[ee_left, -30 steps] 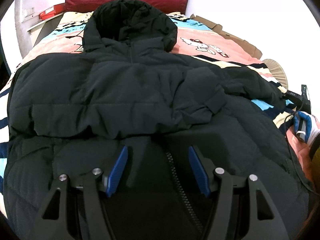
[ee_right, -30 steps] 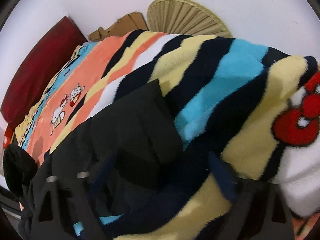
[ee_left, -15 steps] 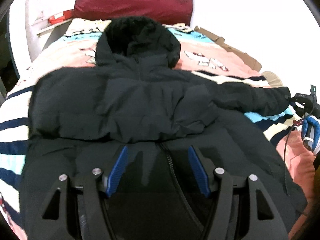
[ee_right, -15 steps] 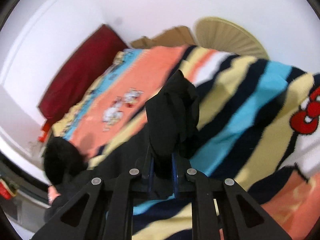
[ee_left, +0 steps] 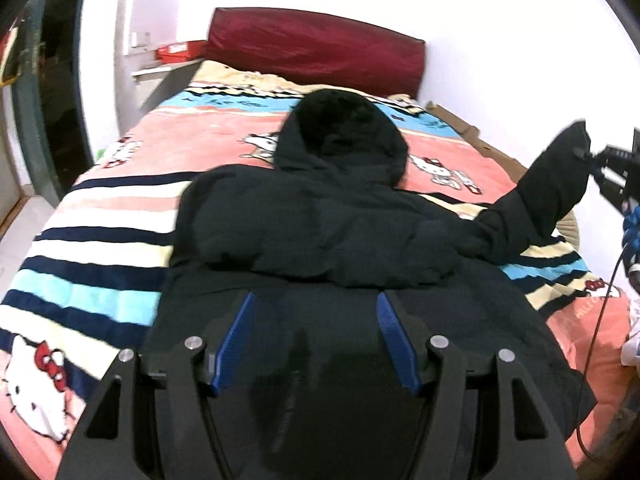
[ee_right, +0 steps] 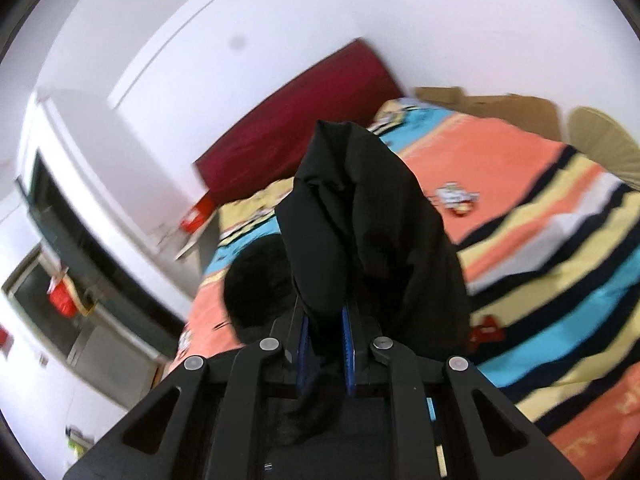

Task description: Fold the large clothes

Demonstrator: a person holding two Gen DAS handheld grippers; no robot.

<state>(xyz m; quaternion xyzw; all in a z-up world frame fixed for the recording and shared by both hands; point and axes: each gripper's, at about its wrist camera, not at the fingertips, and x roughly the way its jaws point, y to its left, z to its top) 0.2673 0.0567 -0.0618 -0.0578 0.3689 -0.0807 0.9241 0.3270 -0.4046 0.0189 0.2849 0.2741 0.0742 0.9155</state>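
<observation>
Right gripper [ee_right: 324,336] pinches my jacket's [ee_left: 320,232] sleeve [ee_right: 360,216] aloft for folding inward; left gripper [ee_left: 316,340] hangs open, empty.

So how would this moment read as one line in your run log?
step: fold sleeve | right tool: shut on sleeve, raised off bed | left tool: open over jacket, empty

The bed [ee_left: 120,216] carries a striped cartoon blanket [ee_left: 100,264]. A black jacket [ee_left: 320,232] lies on the blanket, with its hood [ee_left: 340,136] toward the red headboard [ee_left: 316,56].
</observation>
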